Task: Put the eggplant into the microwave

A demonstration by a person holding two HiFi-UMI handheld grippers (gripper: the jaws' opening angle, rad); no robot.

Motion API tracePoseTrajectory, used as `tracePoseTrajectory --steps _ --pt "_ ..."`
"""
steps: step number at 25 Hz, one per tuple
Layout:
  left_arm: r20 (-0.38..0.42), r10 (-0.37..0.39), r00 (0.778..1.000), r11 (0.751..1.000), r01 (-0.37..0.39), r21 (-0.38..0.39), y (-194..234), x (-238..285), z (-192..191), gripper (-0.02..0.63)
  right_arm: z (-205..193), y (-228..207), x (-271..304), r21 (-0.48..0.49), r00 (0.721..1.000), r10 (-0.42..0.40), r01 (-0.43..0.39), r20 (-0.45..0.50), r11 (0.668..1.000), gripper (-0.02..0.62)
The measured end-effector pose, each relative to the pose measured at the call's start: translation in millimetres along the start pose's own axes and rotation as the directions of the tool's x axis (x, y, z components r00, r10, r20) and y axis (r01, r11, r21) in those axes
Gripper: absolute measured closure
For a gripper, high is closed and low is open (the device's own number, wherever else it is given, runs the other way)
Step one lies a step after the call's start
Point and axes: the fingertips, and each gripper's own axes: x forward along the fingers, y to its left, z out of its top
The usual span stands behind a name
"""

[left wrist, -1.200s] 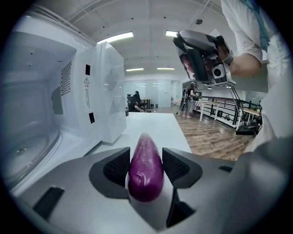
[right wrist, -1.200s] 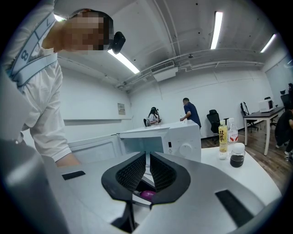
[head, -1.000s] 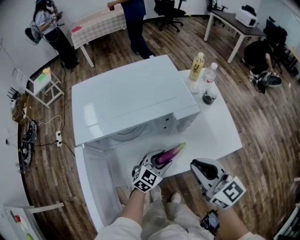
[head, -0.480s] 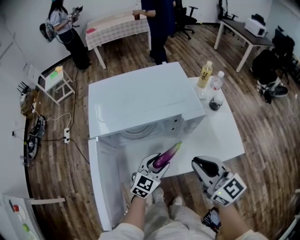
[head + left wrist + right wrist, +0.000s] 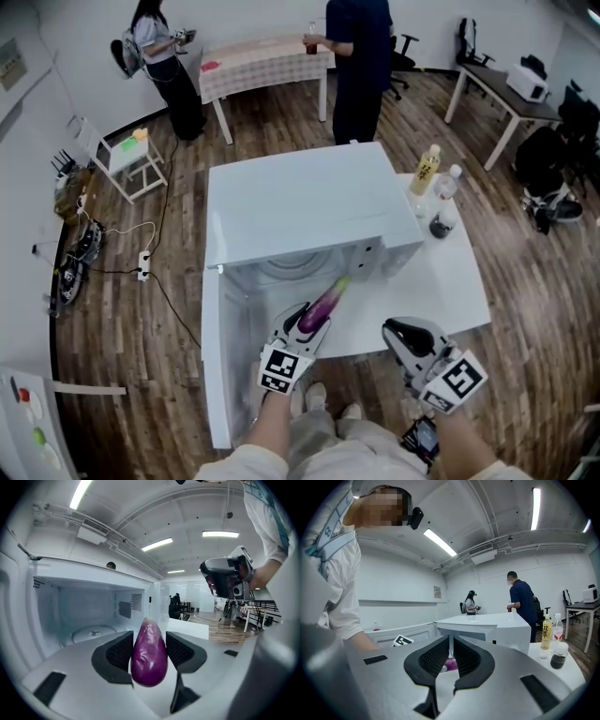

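Note:
A purple eggplant (image 5: 322, 305) is clamped lengthwise in my left gripper (image 5: 298, 330), its green-stemmed tip at the mouth of the white microwave (image 5: 300, 202). The microwave door (image 5: 217, 375) hangs open to the left. In the left gripper view the eggplant (image 5: 149, 660) fills the gap between both pads of the left gripper (image 5: 149, 641), and the cavity with its turntable (image 5: 93, 633) lies ahead on the left. My right gripper (image 5: 412, 342) hovers off the table's front edge, shut and holding nothing. In its own view the right gripper (image 5: 451, 651) shows only a thin slit.
A white table (image 5: 455, 281) carries the microwave, a yellow bottle (image 5: 427, 169), a clear bottle (image 5: 447, 185) and a dark jar (image 5: 439, 225) at its far right. Two people (image 5: 361, 56) stand by a table behind. A small white stool (image 5: 127, 164) stands at the left.
My left gripper has lifted the eggplant and carried it forward, from above the table's front edge to the microwave's open mouth. The right gripper has shifted only slightly.

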Motion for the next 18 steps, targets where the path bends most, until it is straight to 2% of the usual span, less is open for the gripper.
tracePoseTrajectory --steps 7,18 --pt "0.027 0.075 0.997 0.997 -0.075 -0.017 25 -8 9 0.390 -1 9 9 -0.001 1.000 0.010 -0.010 -0.010 1.000 0.560" --pt "0.059 0.192 0.980 0.980 -0.188 -0.058 64 6 16 0.391 -8 16 26 0.010 0.999 0.033 -0.033 -0.031 0.999 0.560"
